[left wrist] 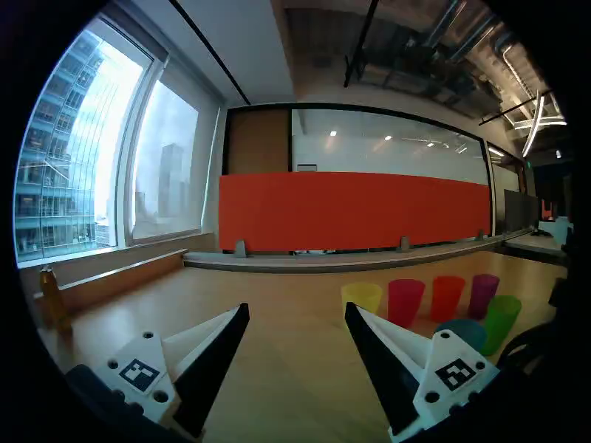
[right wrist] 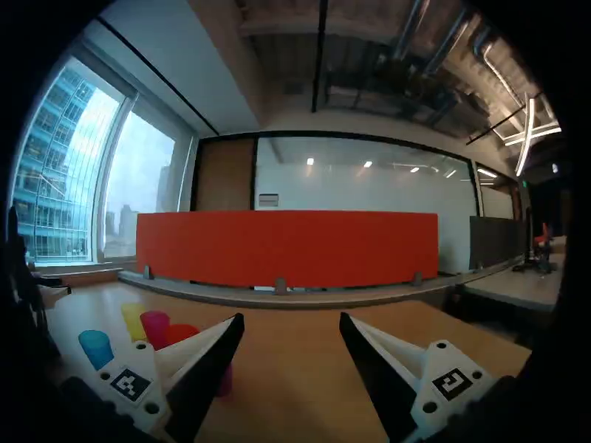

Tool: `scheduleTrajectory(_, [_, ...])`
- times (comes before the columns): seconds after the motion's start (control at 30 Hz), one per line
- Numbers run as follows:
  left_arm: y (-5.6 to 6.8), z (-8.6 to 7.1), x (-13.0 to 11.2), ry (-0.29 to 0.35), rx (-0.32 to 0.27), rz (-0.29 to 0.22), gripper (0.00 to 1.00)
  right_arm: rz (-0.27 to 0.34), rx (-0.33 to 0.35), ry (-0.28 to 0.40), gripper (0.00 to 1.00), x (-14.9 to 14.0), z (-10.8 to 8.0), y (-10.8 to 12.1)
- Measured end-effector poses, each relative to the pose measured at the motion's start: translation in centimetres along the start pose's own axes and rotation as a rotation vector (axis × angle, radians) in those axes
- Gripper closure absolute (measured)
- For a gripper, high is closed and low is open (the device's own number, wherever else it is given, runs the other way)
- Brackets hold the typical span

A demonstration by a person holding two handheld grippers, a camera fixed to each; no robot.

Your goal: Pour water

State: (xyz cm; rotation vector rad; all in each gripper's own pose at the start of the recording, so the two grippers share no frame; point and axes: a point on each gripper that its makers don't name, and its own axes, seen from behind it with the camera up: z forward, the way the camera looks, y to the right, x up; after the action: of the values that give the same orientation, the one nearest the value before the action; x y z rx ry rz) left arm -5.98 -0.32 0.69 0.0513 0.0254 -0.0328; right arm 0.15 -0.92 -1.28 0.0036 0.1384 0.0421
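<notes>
Left gripper and right gripper both hover open and empty over the table, where the coloured cups stand so close together that grabbing one could topple its neighbours.

A long wooden table runs towards an orange partition, which stands upright along its far edge on small grey feet. Above the partition is a glass wall catching reflections of small ceiling spots, and just left of it a brown wooden panel. Tall windows fill the left side, bright with daylight, with glass towers outside. Overhead, the ceiling is open, showing pipes and ducts, and angled strip lights glow on the right. A neighbouring desk sits beyond, beside a dark panel.
</notes>
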Motion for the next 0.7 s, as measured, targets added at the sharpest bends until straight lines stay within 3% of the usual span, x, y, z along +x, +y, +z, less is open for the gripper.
scheduleTrajectory(0.27, [0.0, 0.0, 0.0, 0.0, 0.0, 0.0, 0.03, 0.0, -0.045, -0.027, 0.0, -2.4, 0.3, 1.0])
scheduleTrajectory(0.7, [0.0, -0.1, 0.0, 0.0, 0.0, 0.0, 0.03, -0.003, -0.04, -0.043, 0.0, -3.8, 0.1, 0.8])
